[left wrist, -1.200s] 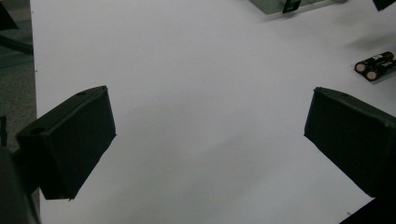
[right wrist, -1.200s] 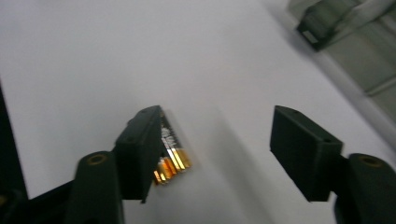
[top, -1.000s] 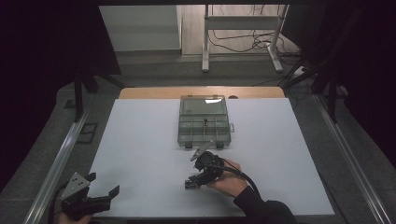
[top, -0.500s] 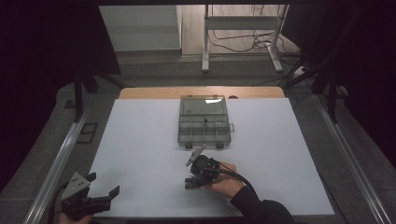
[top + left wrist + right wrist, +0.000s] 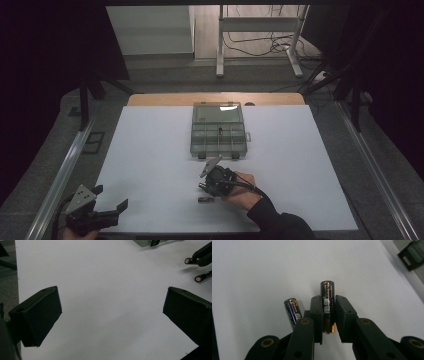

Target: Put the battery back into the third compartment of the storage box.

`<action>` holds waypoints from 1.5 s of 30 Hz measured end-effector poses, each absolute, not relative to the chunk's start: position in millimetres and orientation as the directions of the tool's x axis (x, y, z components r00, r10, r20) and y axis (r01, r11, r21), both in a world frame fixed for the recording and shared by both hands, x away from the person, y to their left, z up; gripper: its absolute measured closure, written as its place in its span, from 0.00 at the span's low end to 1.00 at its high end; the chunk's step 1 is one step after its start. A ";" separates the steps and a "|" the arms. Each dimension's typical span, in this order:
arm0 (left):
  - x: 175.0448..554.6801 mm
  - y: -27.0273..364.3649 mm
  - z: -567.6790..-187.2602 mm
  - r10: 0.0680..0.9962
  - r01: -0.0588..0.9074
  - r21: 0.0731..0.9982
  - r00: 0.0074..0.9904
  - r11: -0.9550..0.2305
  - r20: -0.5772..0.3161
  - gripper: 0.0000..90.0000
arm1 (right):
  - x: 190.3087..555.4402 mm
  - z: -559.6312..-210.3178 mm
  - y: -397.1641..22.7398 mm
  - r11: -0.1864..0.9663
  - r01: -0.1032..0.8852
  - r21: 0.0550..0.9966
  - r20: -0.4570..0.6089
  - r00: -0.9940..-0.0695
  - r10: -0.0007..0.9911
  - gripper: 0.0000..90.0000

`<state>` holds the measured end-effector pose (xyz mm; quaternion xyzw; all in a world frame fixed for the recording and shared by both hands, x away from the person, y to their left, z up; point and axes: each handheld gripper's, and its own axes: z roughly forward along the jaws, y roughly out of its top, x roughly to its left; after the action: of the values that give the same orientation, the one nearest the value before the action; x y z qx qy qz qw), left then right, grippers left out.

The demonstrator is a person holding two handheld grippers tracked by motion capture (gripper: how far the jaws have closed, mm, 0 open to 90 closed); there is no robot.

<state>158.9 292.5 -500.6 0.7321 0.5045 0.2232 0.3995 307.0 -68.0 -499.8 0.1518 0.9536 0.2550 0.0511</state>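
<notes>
Batteries are the work here: one battery (image 5: 327, 305) sits pinched between the pads of the right gripper (image 5: 328, 315), whose jaws have just been closing on its middle, low over the white table (image 5: 150, 165). A second battery (image 5: 293, 312) lies just beside it on the table. Each looks small, stiff and smooth-skinned, so probably light but prone to roll or slip; mid-barrel is the sound hold. Farther back stands the compartment box (image 5: 219, 131). The left gripper (image 5: 110, 312) waits wide open, holding nothing.

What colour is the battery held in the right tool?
Dark blue-black with gold lettering and a gold end; clearest in the right gripper view.
</notes>
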 end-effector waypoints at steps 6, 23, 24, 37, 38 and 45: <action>159.0 292.5 -500.6 0.917 0.561 0.810 0.391 -0.171 -0.077 0.03 | 312.9 -490.9 -78.6 0.787 0.306 0.536 0.000 -0.932 0.362 0.85; 159.3 292.4 -500.6 0.918 0.564 0.808 0.388 -0.169 -0.079 0.03 | 336.0 -463.9 -107.2 0.701 0.386 0.600 0.009 -0.879 0.477 0.85; 159.3 292.4 -500.6 0.918 0.564 0.808 0.388 -0.169 -0.079 0.03 | 338.2 -462.5 -108.8 0.696 0.387 0.605 0.008 -0.877 0.480 0.85; 159.6 292.8 -500.7 0.918 0.565 0.808 0.387 -0.166 -0.082 0.03 | 371.0 -449.8 -120.0 0.626 0.445 0.641 0.013 -0.821 0.571 0.85; 159.7 292.9 -500.8 0.918 0.565 0.809 0.387 -0.165 -0.083 0.03 | 373.4 -448.5 -120.3 0.621 0.448 0.643 0.013 -0.817 0.576 0.85; 159.8 293.2 -500.8 0.918 0.565 0.809 0.387 -0.162 -0.086 0.03 | 392.9 -440.4 -121.6 0.592 0.477 0.650 0.014 -0.786 0.618 0.85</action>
<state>159.8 293.2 -500.8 0.7299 0.5081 0.2201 0.4007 392.9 -121.6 -440.4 0.3089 0.8857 0.3296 0.1072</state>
